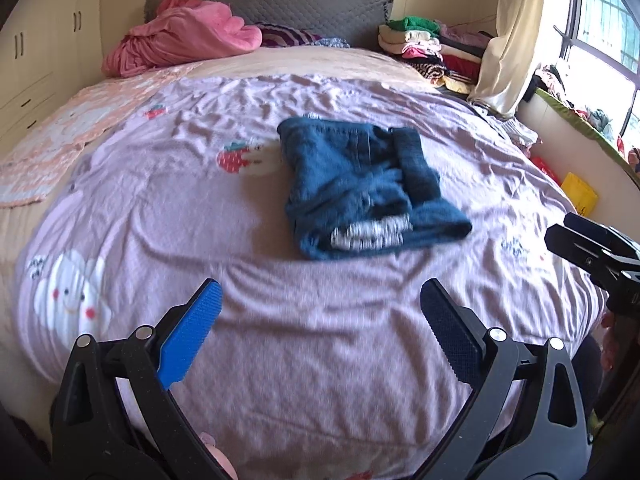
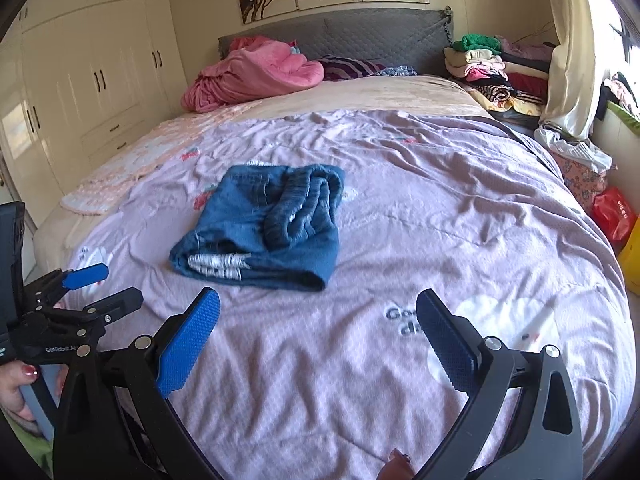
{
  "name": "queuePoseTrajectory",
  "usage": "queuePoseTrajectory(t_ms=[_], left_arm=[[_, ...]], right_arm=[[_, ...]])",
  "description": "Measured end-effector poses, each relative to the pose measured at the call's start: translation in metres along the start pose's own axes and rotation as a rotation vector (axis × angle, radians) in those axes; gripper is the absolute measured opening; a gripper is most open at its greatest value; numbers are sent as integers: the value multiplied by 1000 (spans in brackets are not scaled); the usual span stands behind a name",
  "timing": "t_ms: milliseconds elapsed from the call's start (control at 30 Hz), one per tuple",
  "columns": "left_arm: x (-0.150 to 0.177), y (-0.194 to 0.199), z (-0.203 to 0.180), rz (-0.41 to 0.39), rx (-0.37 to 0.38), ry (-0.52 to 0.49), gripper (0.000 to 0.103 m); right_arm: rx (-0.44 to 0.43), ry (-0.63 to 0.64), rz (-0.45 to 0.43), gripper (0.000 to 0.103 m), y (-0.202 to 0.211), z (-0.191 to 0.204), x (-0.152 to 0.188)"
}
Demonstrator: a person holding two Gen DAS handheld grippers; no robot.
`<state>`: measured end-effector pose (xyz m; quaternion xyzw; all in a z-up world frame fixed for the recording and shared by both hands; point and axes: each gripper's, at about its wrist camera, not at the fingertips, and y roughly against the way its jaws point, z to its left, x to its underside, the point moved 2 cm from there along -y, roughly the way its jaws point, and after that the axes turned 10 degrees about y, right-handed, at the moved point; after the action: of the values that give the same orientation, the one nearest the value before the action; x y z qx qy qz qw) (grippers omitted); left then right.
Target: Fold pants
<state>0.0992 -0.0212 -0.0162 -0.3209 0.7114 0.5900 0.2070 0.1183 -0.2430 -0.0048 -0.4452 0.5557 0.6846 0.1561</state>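
Note:
Blue denim pants (image 1: 360,188) lie folded into a compact bundle on the lilac bedspread (image 1: 280,320), waistband on top and a frayed white patch toward me. In the right wrist view the pants (image 2: 264,224) sit left of centre. My left gripper (image 1: 320,300) hovers open over the sheet, short of the pants, holding nothing. My right gripper (image 2: 318,308) is likewise open and empty, nearer than the bundle. The right gripper (image 1: 576,236) shows at the right edge of the left wrist view; the left gripper (image 2: 104,284) shows at the left edge of the right wrist view, held by a hand (image 2: 16,384).
A pink blanket (image 2: 248,76) is heaped by the grey headboard (image 2: 360,36). Stacked clothes (image 2: 492,64) stand at the bed's far right corner near a curtain (image 2: 568,48). White wardrobes (image 2: 92,72) line the left wall. Red and yellow bags (image 2: 616,220) sit on the floor at right.

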Motion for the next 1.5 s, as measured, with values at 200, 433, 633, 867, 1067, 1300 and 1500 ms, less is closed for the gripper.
queuePoseTrajectory(t_ms=[200,433,633,867,1067,1300,1500], left_arm=[[13,4,0,5,-9,10,93],[25,7,-6,7,-4,8,93],[38,7,-8,24,3,-1,93],[43,3,-7,39,-1,8,93],[43,3,-7,39,-5,7,93],[43,2,-7,38,-10,5,93],[44,3,-7,41,-21,2,93]], right_arm=[[-1,-23,4,98,9,0,15],[-4,-38,14,98,13,2,31],[-3,-47,36,98,11,4,44],[-5,-50,51,98,10,6,49],[-9,-63,56,98,9,4,51],[-8,-63,53,98,9,5,51],[-11,-62,58,98,10,6,51]])
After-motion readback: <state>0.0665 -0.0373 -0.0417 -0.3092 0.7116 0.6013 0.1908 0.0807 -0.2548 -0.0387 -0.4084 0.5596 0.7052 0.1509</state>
